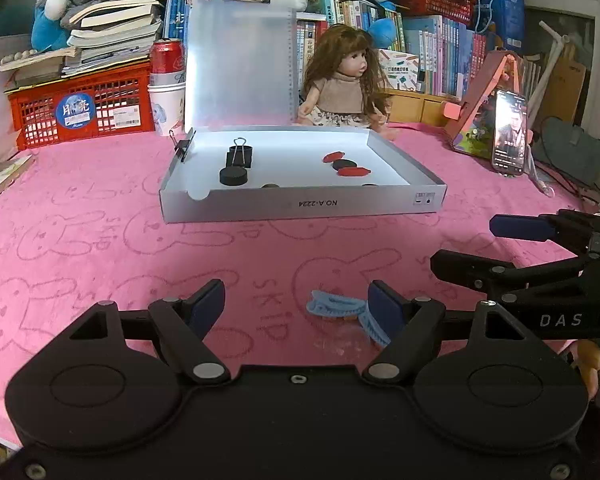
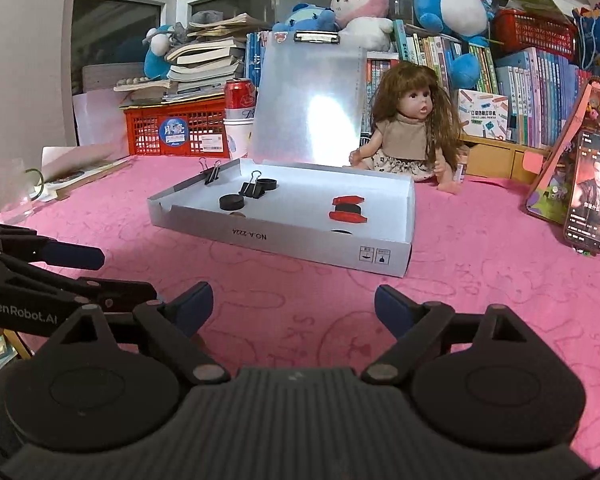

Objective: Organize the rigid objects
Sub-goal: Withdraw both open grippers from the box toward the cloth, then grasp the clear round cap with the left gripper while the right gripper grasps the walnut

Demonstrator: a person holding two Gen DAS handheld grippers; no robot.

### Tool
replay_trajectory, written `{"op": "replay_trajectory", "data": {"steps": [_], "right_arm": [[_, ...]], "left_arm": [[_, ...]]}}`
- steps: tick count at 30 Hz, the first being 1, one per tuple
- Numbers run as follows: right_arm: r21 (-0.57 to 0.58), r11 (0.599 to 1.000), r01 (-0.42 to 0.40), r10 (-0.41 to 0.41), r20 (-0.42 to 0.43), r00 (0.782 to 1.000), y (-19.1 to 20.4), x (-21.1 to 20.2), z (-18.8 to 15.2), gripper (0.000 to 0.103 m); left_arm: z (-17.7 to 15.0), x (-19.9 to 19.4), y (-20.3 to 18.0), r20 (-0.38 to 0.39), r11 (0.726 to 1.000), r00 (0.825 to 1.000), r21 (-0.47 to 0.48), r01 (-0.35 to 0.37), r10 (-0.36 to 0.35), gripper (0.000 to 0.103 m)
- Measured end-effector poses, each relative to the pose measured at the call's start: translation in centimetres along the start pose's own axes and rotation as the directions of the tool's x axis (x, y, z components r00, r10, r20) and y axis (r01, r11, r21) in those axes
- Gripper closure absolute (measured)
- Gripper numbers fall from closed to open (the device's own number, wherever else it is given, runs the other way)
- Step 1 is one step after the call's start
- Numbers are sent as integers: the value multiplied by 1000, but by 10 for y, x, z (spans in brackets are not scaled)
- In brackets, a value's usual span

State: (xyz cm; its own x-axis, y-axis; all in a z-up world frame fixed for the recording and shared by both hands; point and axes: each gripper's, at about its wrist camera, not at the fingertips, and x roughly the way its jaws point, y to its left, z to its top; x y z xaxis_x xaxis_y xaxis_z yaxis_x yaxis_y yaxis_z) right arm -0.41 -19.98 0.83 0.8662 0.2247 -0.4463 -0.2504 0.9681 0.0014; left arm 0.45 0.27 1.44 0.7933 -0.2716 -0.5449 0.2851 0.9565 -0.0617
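Left gripper: jaws stand wide, nothing between the pads. A blue hair claw clip lies on the pink cloth just inside the right-hand finger, partly hidden behind it; whether the finger touches the clip I cannot tell.

Centre: open white box, lid propped upright. Already inside: black binder clip, black disc, red and black pieces. A second binder clip is clipped on the box's left wall.

Right gripper: jaws wide, empty, over bare cloth, with the box ahead.

Step in hand (judgement): reach for the blue clip, the one loose item seen outside the box. Next move calls for shifting the left gripper to centre the clip between the pads, closing on its ridged body, then a carry over the front wall.

View differences: only the left wrist view shows the blue clip. The right wrist view shows a second black ring behind the binder clip, hidden in the left view. Each view catches the other gripper at its edge.
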Motion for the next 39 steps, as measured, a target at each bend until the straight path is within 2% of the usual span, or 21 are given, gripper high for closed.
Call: {"op": "replay_trajectory", "data": {"steps": [6,10,13,14,18,21,23,25,28,31,36,39], "right_arm": [[-54,998,-10,10,4,1000,10,-5,-6,17],[-70,996,-57,57,-8,998,17,-5,-11,24],[-74,994,-82,81,-9,997,22,-5,-15,33],[-74,993,-90,89,-15,996,23,-5,-16,38],[-78,989,-129,128,-28,991,29,-4,-21,46],[-96,987,-128,125,-36,992,34,-3,-23,54],[-95,988,-121,118,-41,992,34,0,-24,58],[-84,988,-126,123,-38,992,33,0,-24,59],[-83,988,-128,126,-31,992,33,1,-24,62],[-78,987,-139,137,-31,990,32,2,-24,63],[-115,989,-93,93,-11,996,37,0,-22,63],[-106,988,-115,113,-20,993,36,1,-22,63]], "left_arm": [[-10,-12,1,-7,1000,1000,5,20,-20,36],[-18,-18,-2,-27,999,999,20,47,-47,47],[-23,-18,-4,-40,998,997,25,63,-62,57],[-25,-18,-4,-44,998,997,23,62,-61,58],[-28,-17,-6,-37,998,997,24,62,-61,59],[-27,-14,-9,-28,998,998,37,57,-56,61],[-27,-11,-11,-26,998,998,37,52,-51,67],[-27,-7,-11,-30,998,998,27,52,-51,70],[-26,-5,-9,-29,998,998,15,56,-55,70],[-26,-5,-10,-17,998,999,45,41,-41,70],[-25,-2,-4,-30,999,1000,38,6,-5,70],[-25,-2,-2,-26,999,1000,34,6,-5,70]]}}
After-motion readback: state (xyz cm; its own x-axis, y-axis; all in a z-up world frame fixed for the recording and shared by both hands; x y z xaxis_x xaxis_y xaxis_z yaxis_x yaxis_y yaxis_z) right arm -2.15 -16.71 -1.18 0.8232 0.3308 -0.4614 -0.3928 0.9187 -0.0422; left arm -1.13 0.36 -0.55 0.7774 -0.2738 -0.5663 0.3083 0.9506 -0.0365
